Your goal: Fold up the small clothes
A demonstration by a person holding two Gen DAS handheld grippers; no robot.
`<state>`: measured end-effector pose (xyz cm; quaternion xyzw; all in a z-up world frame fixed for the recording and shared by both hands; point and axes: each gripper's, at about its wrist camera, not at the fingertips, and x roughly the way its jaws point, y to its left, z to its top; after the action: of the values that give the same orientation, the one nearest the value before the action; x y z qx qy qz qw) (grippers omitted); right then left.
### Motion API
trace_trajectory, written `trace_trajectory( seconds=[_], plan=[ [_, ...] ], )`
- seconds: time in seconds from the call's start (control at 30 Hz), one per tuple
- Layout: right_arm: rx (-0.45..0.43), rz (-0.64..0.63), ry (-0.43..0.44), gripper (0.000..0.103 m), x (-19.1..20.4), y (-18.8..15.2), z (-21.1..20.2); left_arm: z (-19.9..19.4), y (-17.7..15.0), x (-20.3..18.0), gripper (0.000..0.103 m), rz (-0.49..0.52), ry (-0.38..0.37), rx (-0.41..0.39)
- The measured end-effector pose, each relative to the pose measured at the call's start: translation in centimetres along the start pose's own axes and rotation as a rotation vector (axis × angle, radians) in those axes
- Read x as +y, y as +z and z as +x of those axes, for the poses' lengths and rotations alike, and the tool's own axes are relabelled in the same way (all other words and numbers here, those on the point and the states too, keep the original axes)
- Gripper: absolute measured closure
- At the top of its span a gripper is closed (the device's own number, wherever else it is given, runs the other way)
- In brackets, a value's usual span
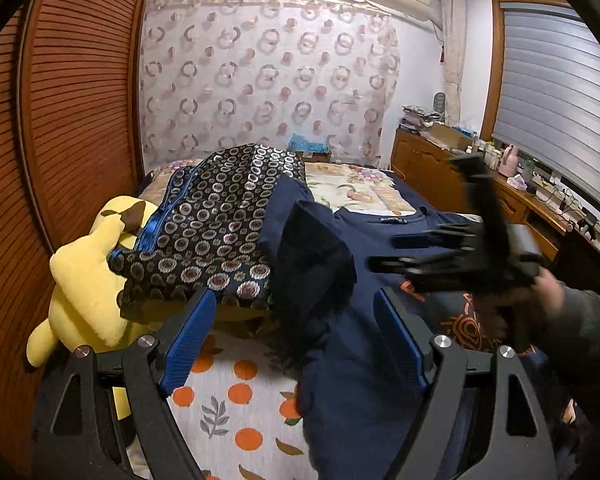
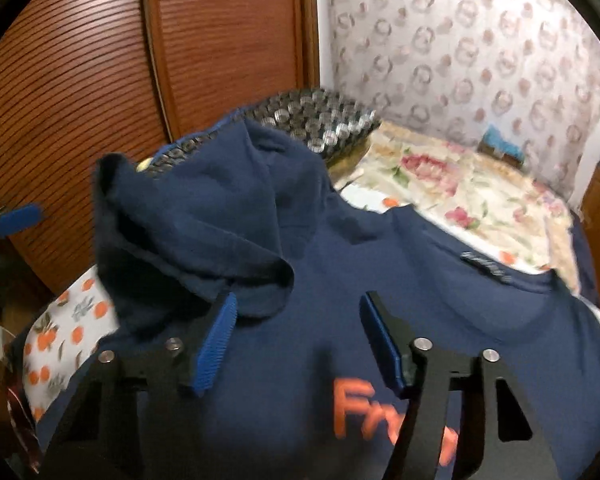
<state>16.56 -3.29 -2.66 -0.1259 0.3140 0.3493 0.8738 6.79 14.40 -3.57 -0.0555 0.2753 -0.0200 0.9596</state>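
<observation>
A navy T-shirt (image 2: 340,264) with orange print lies front up on the bed; it also shows in the left wrist view (image 1: 360,248). Its left sleeve (image 1: 312,264) is bunched and stands up in a loose fold (image 2: 188,232). My left gripper (image 1: 296,308) is open, its blue pads either side of the raised sleeve, not clamped on it. My right gripper (image 2: 296,304) is open and empty above the shirt's chest, just right of the sleeve fold. It shows blurred in the left wrist view (image 1: 452,248), held by a hand.
A yellow plush toy (image 1: 88,280) and a dark patterned folded quilt (image 1: 220,216) lie left of the shirt, against the wooden wardrobe doors (image 1: 72,120). The bed sheet (image 1: 240,400) has orange fruit print. A wooden sideboard (image 1: 432,160) with clutter stands at the right.
</observation>
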Motion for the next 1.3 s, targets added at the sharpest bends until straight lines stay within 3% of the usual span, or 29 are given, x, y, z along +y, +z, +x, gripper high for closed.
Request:
trace_trajectory(
  seconds=[0.2, 0.3, 0.33, 0.47, 0.6, 0.73, 0.8, 0.87, 0.9, 0.93, 0.97, 1.03, 1.3],
  plan=[
    [0.075, 0.037, 0.097, 0.051, -1.1, 1.7, 5.3, -0.1, -1.2, 0.7, 0.021, -0.015, -0.002, 0.027],
    [0.086, 0.023, 0.12, 0.077, -1.1, 2.2, 5.9, 0.0, -1.8, 1.2, 0.021, -0.023, 0.001, 0.037],
    [0.089, 0.016, 0.132, 0.093, -1.1, 2.3, 5.9, 0.0, -2.0, 1.4, 0.021, -0.027, 0.004, 0.041],
    [0.014, -0.042, 0.173, 0.1, -0.6, 2.7, 3.9, 0.2, -2.3, 1.7, 0.021, -0.043, 0.002, 0.04],
    [-0.098, -0.051, 0.163, 0.1, -1.1, 3.7, 0.0, 0.2, -2.2, 1.6, 0.021, -0.049, 0.001, 0.035],
    [-0.181, -0.039, 0.095, 0.101, -2.8, 4.1, -3.3, -0.1, -2.0, 1.4, 0.021, -0.048, -0.002, 0.027],
    [-0.189, -0.028, -0.003, 0.1, -4.0, 3.9, -3.9, -0.1, -1.9, 1.2, 0.021, -0.045, -0.003, 0.024],
    [-0.164, -0.019, -0.175, 0.1, -5.0, 3.6, -3.3, -0.1, -1.9, 1.0, 0.021, -0.044, -0.006, 0.023],
    [-0.13, -0.01, -0.237, 0.096, -5.6, 3.2, -2.4, -0.1, -1.9, 1.0, 0.021, -0.042, -0.006, 0.024],
    [-0.089, -0.001, -0.268, 0.082, -6.0, 2.9, -1.5, 0.0, -2.0, 0.8, 0.021, -0.038, -0.006, 0.025],
    [-0.059, 0.008, -0.27, 0.062, -6.3, 2.6, -0.8, 0.1, -2.0, 0.7, 0.021, -0.034, -0.005, 0.027],
    [-0.05, 0.019, -0.233, 0.051, -6.3, 1.9, -0.1, 0.2, -2.1, 0.4, 0.021, -0.026, -0.004, 0.032],
    [-0.022, 0.005, -0.027, 0.05, -5.7, -1.0, -0.6, 1.8, -3.3, -0.1, 0.021, -0.023, -0.008, 0.084]
  ],
)
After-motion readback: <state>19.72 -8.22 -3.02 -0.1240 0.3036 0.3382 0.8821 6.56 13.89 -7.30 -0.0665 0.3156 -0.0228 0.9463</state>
